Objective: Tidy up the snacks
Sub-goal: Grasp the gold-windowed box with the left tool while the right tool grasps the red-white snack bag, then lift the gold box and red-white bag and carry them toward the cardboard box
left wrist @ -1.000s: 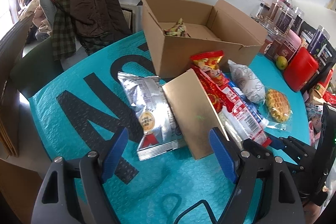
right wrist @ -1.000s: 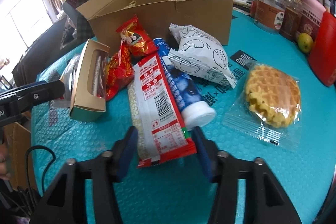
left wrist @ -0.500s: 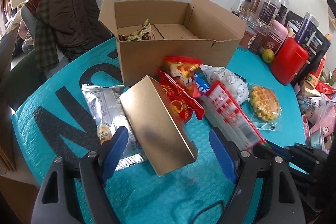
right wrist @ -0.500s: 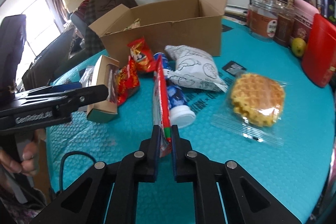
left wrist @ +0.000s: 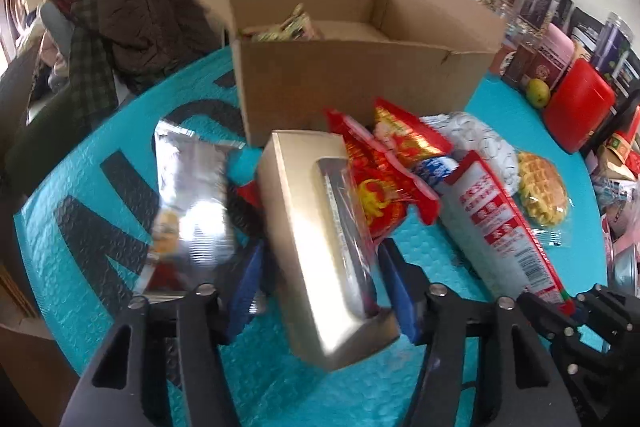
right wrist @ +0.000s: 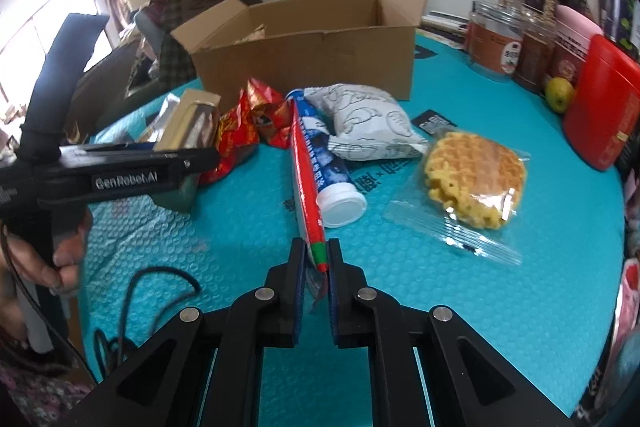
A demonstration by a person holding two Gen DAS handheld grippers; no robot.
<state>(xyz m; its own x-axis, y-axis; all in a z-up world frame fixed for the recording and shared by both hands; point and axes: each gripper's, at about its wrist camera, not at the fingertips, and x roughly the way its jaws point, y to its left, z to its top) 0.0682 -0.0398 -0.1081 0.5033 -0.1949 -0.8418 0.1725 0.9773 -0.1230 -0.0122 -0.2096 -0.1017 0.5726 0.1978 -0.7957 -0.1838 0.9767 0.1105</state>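
My left gripper (left wrist: 324,291) is shut on a gold box with a clear window (left wrist: 320,247), tilted and lifted off the teal mat; it also shows in the right wrist view (right wrist: 188,131). My right gripper (right wrist: 316,267) is shut on the bottom end of a red-and-white snack packet (right wrist: 306,179), held on edge; the packet also shows in the left wrist view (left wrist: 496,223). An open cardboard box (left wrist: 352,79) with some snacks inside stands behind the pile.
On the mat lie a silver pouch (left wrist: 192,203), red snack bags (left wrist: 384,179), a blue-and-white tube (right wrist: 328,163), a white bag (right wrist: 364,123) and a wrapped waffle (right wrist: 472,163). Jars (right wrist: 496,39), a red tin (right wrist: 600,107) and a green fruit (right wrist: 560,93) stand at right.
My left gripper has closed on the gold box and raised it. My right gripper stays shut on the red-and-white packet, held on edge.
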